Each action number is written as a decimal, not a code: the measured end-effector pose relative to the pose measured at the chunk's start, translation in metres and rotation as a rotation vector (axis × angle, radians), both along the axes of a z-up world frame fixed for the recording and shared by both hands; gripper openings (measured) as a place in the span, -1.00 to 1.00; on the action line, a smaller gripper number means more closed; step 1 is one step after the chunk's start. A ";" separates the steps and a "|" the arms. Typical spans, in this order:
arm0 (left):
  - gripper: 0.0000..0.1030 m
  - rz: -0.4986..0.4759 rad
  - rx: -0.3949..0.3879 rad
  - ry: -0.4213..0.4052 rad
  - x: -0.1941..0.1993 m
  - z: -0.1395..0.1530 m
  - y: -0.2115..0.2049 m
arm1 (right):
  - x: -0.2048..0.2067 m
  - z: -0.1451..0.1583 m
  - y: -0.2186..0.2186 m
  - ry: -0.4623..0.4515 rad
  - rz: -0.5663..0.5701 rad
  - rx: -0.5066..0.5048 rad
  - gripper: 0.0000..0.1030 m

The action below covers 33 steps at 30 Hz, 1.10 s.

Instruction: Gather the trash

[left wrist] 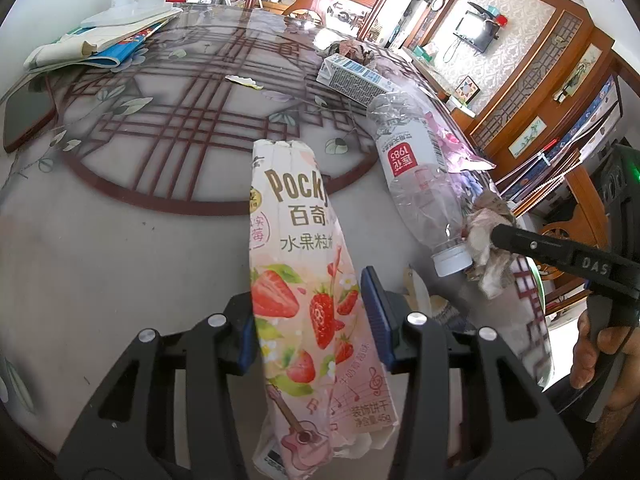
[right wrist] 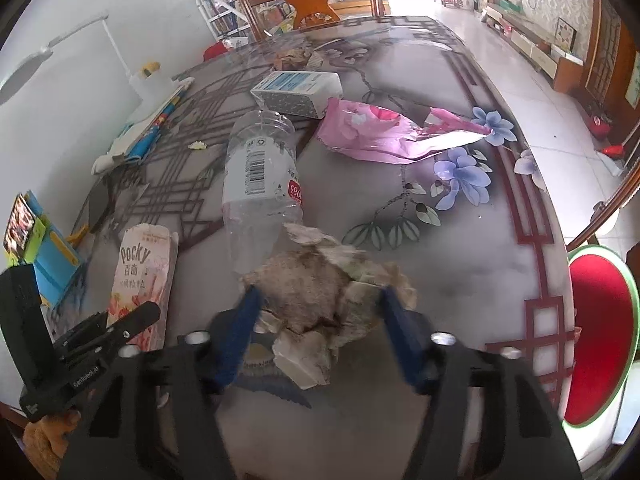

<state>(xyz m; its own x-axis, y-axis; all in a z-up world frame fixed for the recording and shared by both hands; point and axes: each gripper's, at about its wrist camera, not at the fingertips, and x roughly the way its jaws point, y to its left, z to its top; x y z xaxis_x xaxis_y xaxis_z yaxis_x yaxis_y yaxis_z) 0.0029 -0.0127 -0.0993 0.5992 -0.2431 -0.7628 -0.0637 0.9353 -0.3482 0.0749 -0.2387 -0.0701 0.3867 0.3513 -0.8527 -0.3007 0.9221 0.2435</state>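
Note:
My left gripper (left wrist: 310, 312) is shut on a pink Pocky strawberry box (left wrist: 304, 280), which sticks out forward over the table; the box also shows in the right wrist view (right wrist: 140, 276). My right gripper (right wrist: 320, 300) is shut on a crumpled dirty paper wad (right wrist: 324, 292), which also shows in the left wrist view (left wrist: 486, 244). An empty clear plastic bottle (right wrist: 260, 184) lies on the table just beyond the wad, cap toward me (left wrist: 452, 260). A pink wrapper (right wrist: 384, 132) and a white-blue carton (right wrist: 298, 92) lie farther back.
The glass-topped table (right wrist: 460, 248) carries books and a white lamp base (left wrist: 120, 28) at the far left, a dark phone (left wrist: 24, 116), a small paper scrap (left wrist: 244, 80) and a blue box (right wrist: 52, 256). A red stool (right wrist: 596, 336) stands right of the table edge.

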 end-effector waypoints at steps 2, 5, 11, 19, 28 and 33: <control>-0.16 0.003 -0.003 -0.001 0.000 0.000 0.001 | -0.001 0.002 0.001 -0.010 0.010 0.002 -0.08; -0.16 0.017 -0.001 -0.006 -0.001 -0.001 0.003 | -0.002 0.006 0.001 -0.030 0.010 0.005 -0.09; -0.17 0.058 0.036 -0.033 -0.006 0.001 0.009 | -0.003 0.017 -0.010 -0.069 -0.025 0.052 -0.09; -0.17 0.066 0.087 -0.056 -0.009 0.012 0.002 | -0.010 0.033 -0.031 -0.137 -0.059 0.089 -0.09; -0.17 0.014 0.067 -0.117 -0.008 0.044 -0.032 | -0.020 0.038 -0.070 -0.161 -0.114 0.124 -0.09; -0.17 -0.037 0.058 -0.142 -0.001 0.058 -0.061 | -0.023 0.040 -0.089 -0.172 -0.153 0.156 -0.09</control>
